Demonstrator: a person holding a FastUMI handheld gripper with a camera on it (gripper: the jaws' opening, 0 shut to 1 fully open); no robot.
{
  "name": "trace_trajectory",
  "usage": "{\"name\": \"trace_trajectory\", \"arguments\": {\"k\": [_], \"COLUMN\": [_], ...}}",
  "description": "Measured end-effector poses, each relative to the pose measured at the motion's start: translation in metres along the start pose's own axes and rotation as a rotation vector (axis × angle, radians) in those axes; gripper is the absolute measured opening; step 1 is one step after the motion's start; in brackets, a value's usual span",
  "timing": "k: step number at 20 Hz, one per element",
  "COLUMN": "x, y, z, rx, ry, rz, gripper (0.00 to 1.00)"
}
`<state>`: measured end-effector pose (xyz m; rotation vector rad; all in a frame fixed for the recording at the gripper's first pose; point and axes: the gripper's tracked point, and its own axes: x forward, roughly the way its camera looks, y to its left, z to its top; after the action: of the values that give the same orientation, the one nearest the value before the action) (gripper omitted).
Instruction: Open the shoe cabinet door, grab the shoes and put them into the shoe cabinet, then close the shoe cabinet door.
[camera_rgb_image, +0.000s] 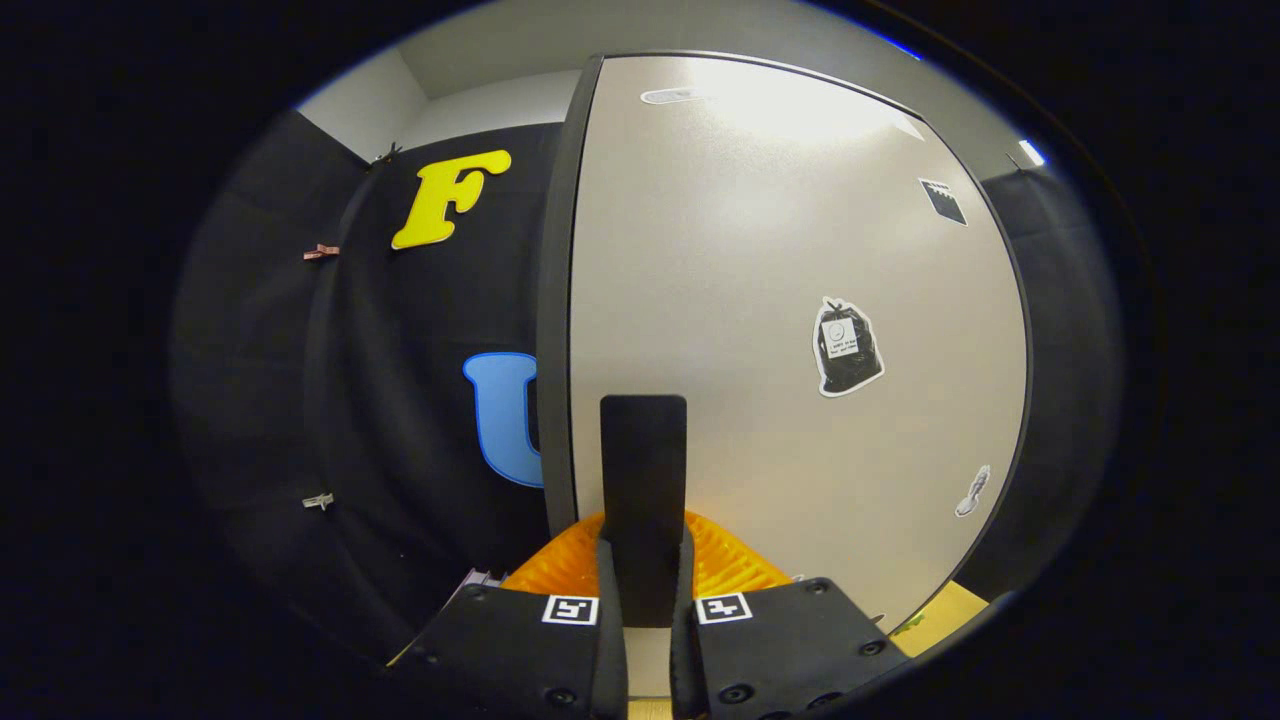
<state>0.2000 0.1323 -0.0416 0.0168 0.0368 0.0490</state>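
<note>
The shoe cabinet door (780, 250) stands close ahead, a pale flat panel with a dark edge (555, 300) along its left side. A black flat handle (643, 450) sticks out from the door near that edge and runs straight back between my fingers. My gripper (645, 560) is shut on this handle, one finger pressing on each side of it. Whether the door stands ajar or closed is not clear from here.
Several small stickers sit on the door, the largest a black bag shape (848, 347). The black cloth booth wall (400, 400) hangs to the left of the door, with small clips on it. A strip of light wooden surface (950, 610) shows below the door's right corner.
</note>
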Motion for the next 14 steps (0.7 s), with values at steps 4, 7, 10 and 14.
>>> {"name": "trace_trajectory", "arguments": {"k": [4,7,10,14], "x": [-0.023,-0.053,-0.080,-0.109], "y": [0.000,-0.002,-0.010,-0.025], "z": [0.003,0.002,0.004,0.006], "rx": [0.024,0.034,0.054,0.074], "ry": [-0.006,-0.017,0.001,0.015], "rz": [0.046,0.073,0.110,0.166], "gripper": [0.21,0.20,0.20,0.20]}}
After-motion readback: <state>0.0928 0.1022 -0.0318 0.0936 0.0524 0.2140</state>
